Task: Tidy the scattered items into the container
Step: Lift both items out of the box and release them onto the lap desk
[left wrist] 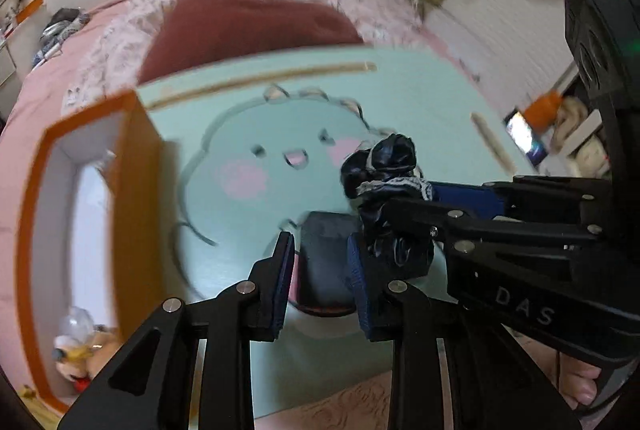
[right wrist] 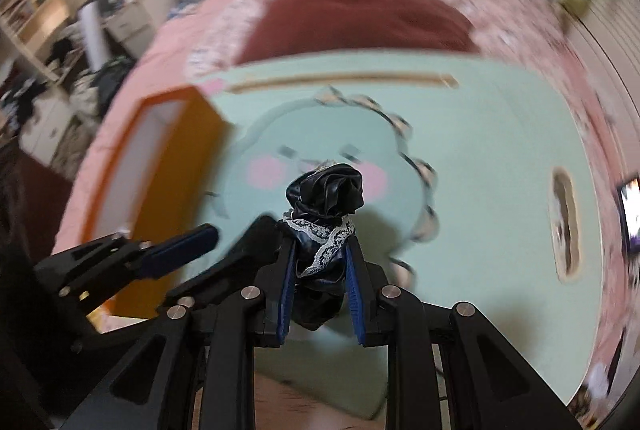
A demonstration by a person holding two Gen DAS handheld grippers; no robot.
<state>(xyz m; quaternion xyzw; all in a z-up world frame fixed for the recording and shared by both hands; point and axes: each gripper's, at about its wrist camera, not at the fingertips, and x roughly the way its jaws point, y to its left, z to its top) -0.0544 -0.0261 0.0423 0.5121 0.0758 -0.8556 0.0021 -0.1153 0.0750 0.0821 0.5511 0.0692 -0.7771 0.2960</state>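
My right gripper (right wrist: 320, 270) is shut on a black satin scrunchie (right wrist: 326, 189) with white lace trim, held above the mint mat (right wrist: 480, 149). In the left wrist view that gripper (left wrist: 408, 195) comes in from the right with the scrunchie (left wrist: 384, 161) bunched at its tips. My left gripper (left wrist: 320, 240) grips a dark flat case (left wrist: 324, 266) with a pink edge between its blue pads. The orange box (left wrist: 140, 169) with a white inside stands at the mat's left edge; it also shows left of both grippers in the right wrist view (right wrist: 180, 157). The left gripper (right wrist: 240, 226) sits close beside the right one.
Small toys (left wrist: 76, 346) lie in the box's near corner. The mat with its cloud face (left wrist: 400, 101) rests on a pink bed cover (left wrist: 48, 101), with a maroon blanket (left wrist: 240, 25) behind. A person's toes (left wrist: 580, 386) show at the lower right. Cluttered shelves (right wrist: 48, 41) stand far left.
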